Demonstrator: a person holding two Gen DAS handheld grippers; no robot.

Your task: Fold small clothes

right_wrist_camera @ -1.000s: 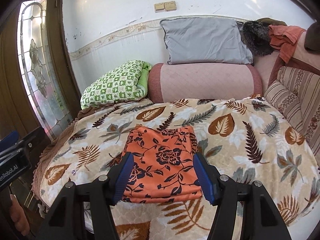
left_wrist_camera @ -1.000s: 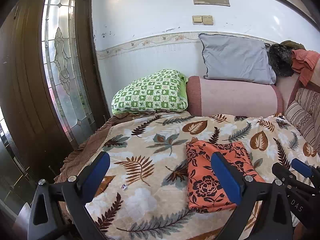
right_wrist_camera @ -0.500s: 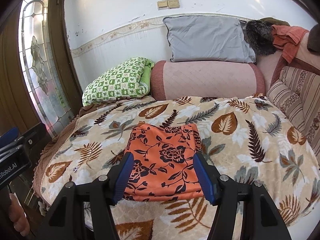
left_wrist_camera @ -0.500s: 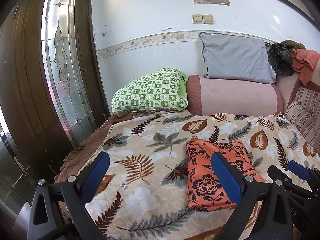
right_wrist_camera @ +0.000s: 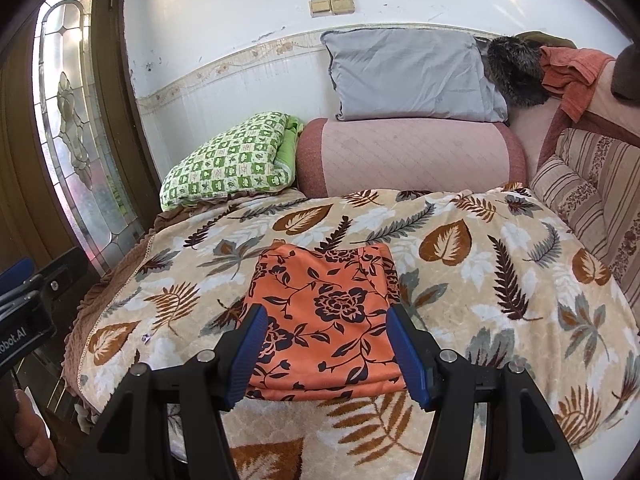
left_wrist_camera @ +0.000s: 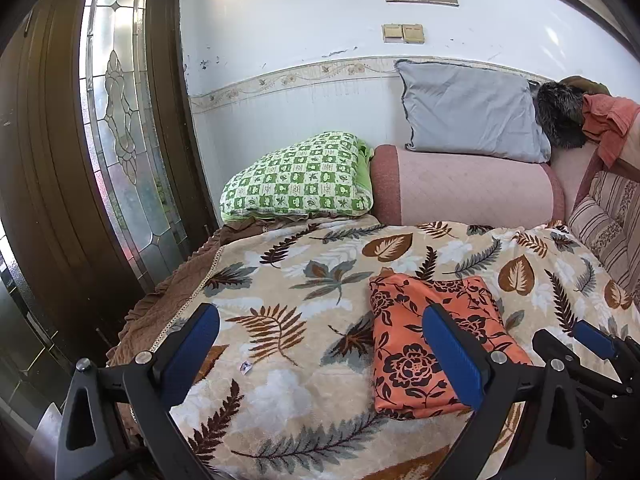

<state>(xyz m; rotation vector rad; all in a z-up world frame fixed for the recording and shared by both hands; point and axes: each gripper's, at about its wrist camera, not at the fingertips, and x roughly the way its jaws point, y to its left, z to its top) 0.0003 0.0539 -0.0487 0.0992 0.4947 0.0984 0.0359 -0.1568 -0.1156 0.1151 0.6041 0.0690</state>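
A folded orange cloth with a black flower print (right_wrist_camera: 326,312) (left_wrist_camera: 424,340) lies flat on the leaf-patterned blanket (right_wrist_camera: 500,280) (left_wrist_camera: 280,280). My right gripper (right_wrist_camera: 326,320) hovers over the cloth's near edge, open, with nothing between its blue pads. My left gripper (left_wrist_camera: 320,320) hangs open above bare blanket to the left of the cloth, its right pad in front of the cloth. Neither gripper touches the cloth. The right gripper (left_wrist_camera: 592,336) shows at the right edge of the left wrist view, and the left gripper's body (right_wrist_camera: 24,304) at the left edge of the right wrist view.
A green checked pillow (left_wrist_camera: 300,176) (right_wrist_camera: 228,160), a pink bolster (left_wrist_camera: 468,188) (right_wrist_camera: 408,156) and a grey pillow (left_wrist_camera: 468,116) (right_wrist_camera: 408,76) line the back wall. Striped cushions (right_wrist_camera: 580,192) stand at right. A wooden door with patterned glass (left_wrist_camera: 120,120) is at left. Clothes (right_wrist_camera: 560,68) pile in the far corner.
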